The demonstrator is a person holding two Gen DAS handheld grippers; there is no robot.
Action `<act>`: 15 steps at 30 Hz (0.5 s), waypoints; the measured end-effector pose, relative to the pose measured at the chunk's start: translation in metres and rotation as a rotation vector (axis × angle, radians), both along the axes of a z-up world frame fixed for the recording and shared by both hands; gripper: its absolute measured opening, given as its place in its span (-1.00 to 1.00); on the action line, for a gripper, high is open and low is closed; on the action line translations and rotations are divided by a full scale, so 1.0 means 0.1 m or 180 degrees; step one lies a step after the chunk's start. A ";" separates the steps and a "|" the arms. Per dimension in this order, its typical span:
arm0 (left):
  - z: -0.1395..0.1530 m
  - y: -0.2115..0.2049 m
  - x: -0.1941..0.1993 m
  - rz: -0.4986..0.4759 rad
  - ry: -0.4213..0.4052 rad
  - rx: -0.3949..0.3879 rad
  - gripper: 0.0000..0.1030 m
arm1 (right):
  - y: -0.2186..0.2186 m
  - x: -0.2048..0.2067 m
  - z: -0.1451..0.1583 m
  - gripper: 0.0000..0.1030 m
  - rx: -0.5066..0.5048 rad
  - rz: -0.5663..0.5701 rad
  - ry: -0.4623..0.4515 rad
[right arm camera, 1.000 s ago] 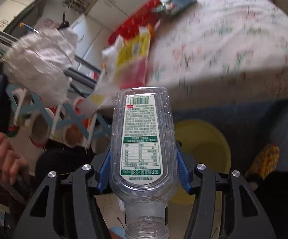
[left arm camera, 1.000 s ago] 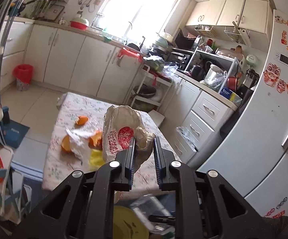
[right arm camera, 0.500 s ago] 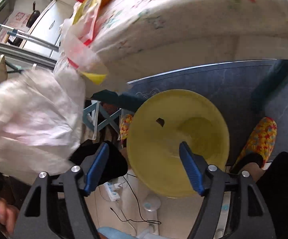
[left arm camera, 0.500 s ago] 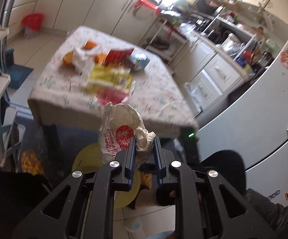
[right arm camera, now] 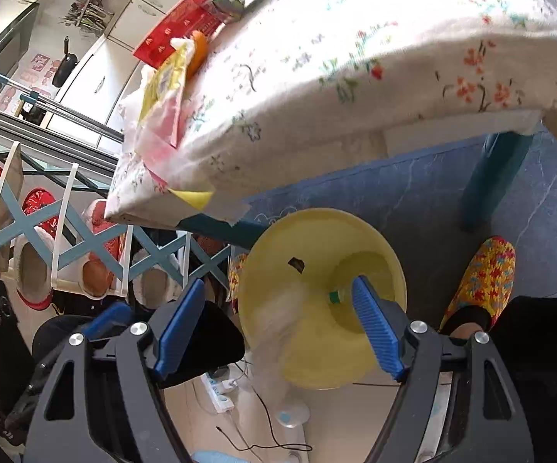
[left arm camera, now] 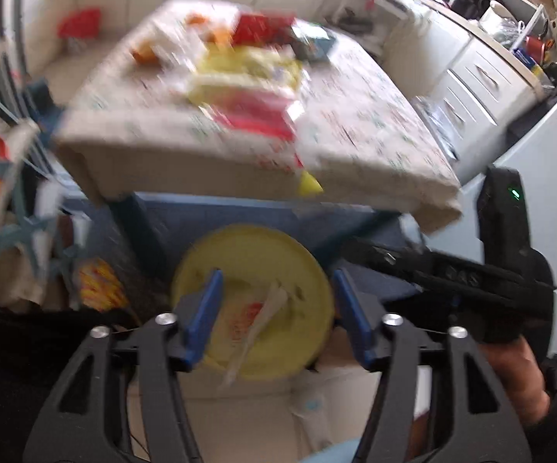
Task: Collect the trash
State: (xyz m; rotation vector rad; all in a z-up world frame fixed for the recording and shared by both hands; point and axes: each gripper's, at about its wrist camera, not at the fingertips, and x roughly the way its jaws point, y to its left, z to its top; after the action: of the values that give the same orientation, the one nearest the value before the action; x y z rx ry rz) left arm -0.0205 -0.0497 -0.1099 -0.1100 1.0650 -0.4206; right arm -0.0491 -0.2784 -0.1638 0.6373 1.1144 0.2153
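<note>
Left gripper [left arm camera: 276, 310] jaws opening, nothing pinched; the crumpled white wrapper [left arm camera: 263, 316] it hangs over is loose between the pads, dropping into the yellow bin [left arm camera: 240, 247] on the floor at 6 o'clock of the table [left arm camera: 375, 131]. Right gripper [right arm camera: 278, 324] jaws also opening, spread wide and empty over the same bin, a clear bottle's green cap [right arm camera: 333, 296] visible inside at its 1 o'clock. Step looks like the drop-off; next move probably calls for lifting both back toward 12 o'clock for the yellow-red packet [right arm camera: 162, 88] and orange peel [right arm camera: 197, 52] left on the tablecloth.
</note>
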 end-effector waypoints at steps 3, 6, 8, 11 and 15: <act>0.20 0.06 0.06 0.0174 -0.0374 0.0161 0.41 | 0.05 -0.01 0.08 0.49 -0.0072 0.0027 -0.0130; 0.39 0.10 0.32 0.0310 -0.0575 0.0263 0.51 | 0.10 -0.03 0.16 0.52 -0.0142 0.0067 -0.0257; 0.45 0.12 0.58 0.0387 -0.0614 0.0345 0.51 | 0.11 -0.03 0.20 0.54 -0.0182 0.0078 -0.0319; 0.35 0.15 1.09 0.0435 -0.0451 0.0549 0.51 | 0.11 0.00 0.19 0.57 -0.0181 0.0062 -0.0323; 0.14 0.14 1.66 0.0412 -0.0240 0.0658 0.43 | 0.05 0.07 0.15 0.57 -0.0110 -0.0008 -0.0276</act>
State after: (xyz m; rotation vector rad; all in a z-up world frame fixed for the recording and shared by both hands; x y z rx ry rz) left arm 0.1453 -0.0357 -0.0956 0.0205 1.0149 -0.1950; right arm -0.0416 -0.2733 -0.1491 0.5931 1.0318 0.2191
